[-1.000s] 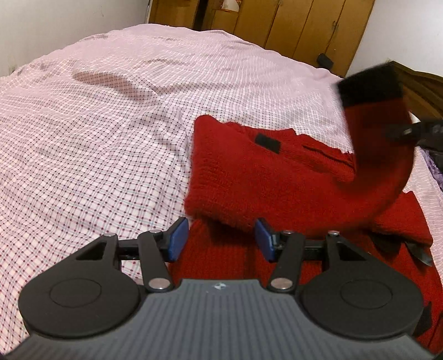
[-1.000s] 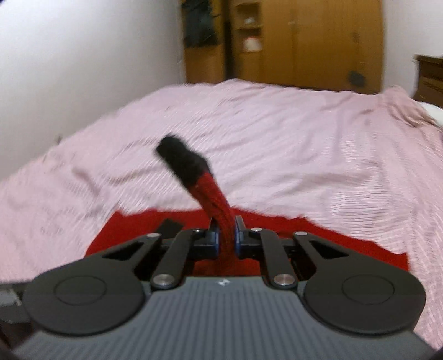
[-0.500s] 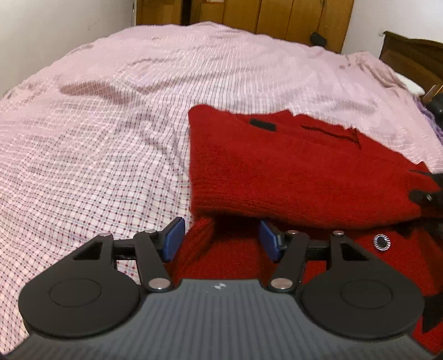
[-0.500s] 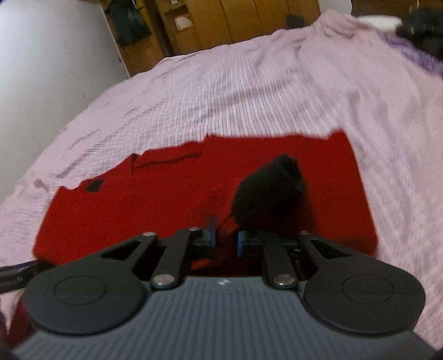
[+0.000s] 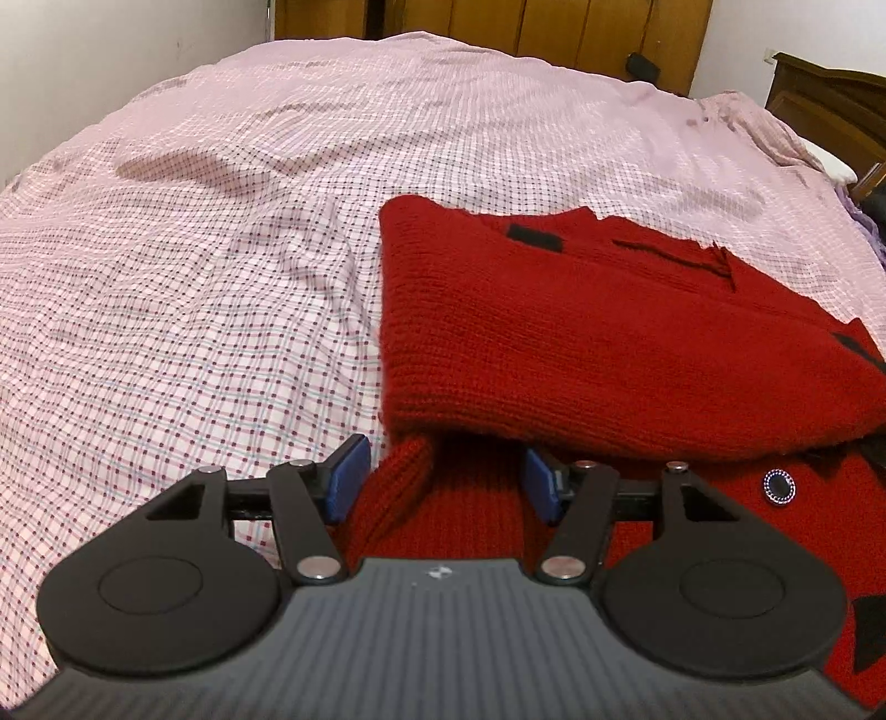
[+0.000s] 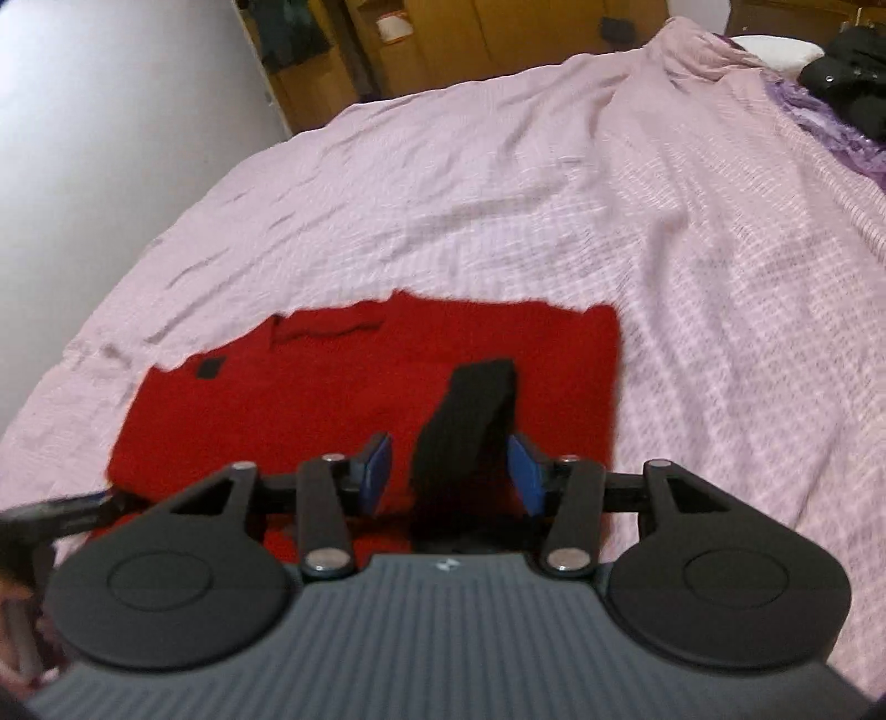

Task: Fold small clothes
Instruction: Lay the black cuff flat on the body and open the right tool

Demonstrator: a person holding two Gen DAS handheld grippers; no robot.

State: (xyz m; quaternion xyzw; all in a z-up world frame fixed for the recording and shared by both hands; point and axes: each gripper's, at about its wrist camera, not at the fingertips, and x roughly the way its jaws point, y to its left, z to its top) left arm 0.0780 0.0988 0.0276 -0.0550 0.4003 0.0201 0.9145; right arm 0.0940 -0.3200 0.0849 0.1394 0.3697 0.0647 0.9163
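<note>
A red knit sweater point(image 5: 581, 338) with black trim lies on the pink checked bed, one sleeve folded across its body. My left gripper point(image 5: 440, 484) is open, its blue pads either side of the red knit at the sweater's near edge. In the right wrist view the sweater point(image 6: 343, 382) lies flat ahead. My right gripper point(image 6: 449, 471) is open, and the black sleeve cuff point(image 6: 470, 410) lies loose between its pads on the sweater.
The pink checked bedsheet point(image 5: 221, 249) spreads wide to the left and beyond. Wooden wardrobes point(image 5: 554, 27) stand at the far end. Dark clothes point(image 6: 847, 72) and a purple cloth lie at the far right of the bed. A wall point(image 6: 111, 111) runs along the left.
My right gripper carried the sleeve across the sweater, lowered it and opened, letting the cuff go. The left gripper stayed open at the sweater's near edge.
</note>
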